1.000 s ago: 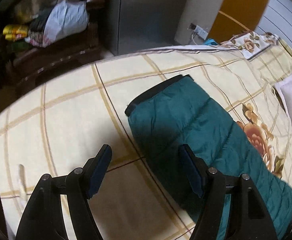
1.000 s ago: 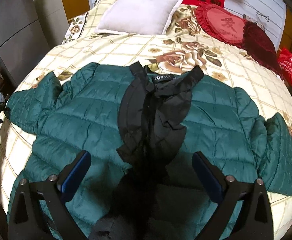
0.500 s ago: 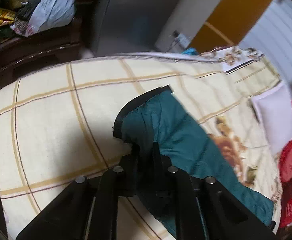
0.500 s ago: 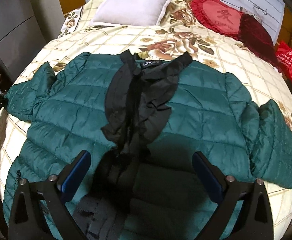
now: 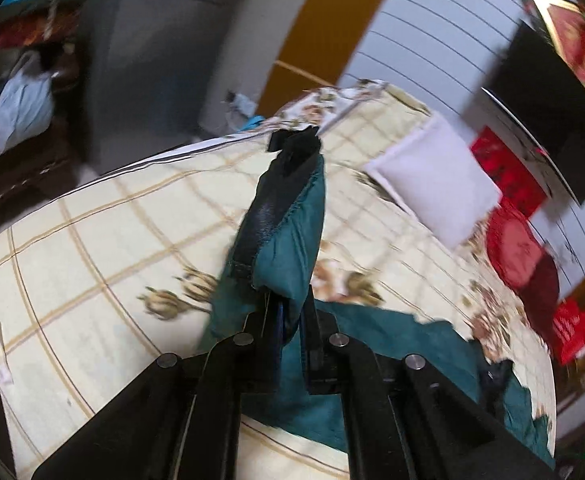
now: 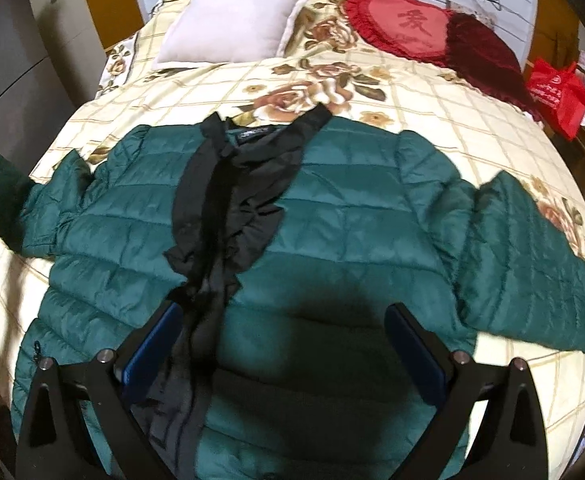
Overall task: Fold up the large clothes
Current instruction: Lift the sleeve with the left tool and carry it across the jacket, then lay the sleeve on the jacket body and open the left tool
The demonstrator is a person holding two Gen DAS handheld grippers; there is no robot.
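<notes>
Lifted off the bed since before, sleeve cuff (image 5: 280,216) pinched in left gripper (image 5: 290,320) — right gripper (image 6: 284,344) spread over jacket (image 6: 352,216).

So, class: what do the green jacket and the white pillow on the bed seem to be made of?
Green jacket: looks like smooth synthetic shell, slightly shiny, with stitched puffy quilting that suggests padding. White pillow: seems matte woven fabric, softly stuffed, with a flat seamed edge; fibre unclear.

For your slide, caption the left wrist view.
Left gripper shut on the green jacket's sleeve cuff, lifted above the floral bedspread.
</notes>
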